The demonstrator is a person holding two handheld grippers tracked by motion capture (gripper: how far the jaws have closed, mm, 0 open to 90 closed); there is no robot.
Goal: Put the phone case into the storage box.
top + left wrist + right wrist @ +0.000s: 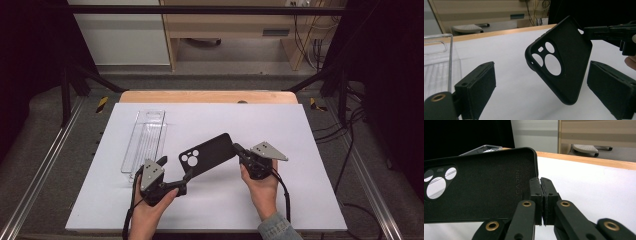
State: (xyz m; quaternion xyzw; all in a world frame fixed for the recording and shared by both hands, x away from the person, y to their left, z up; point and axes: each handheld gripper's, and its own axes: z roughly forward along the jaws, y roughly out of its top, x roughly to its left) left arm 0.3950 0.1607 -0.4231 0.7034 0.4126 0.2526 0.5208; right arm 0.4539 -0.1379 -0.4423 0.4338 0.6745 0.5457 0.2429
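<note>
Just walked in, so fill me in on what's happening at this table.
A person works two hand-held grippers over a white table. The right gripper is shut on one edge of a black phone case, holding it tilted above the surface. The left gripper is open; its jaws stand on either side of the case's camera-cutout end without pressing on it. A clear plastic tray lies to the left, apart from both.
</note>
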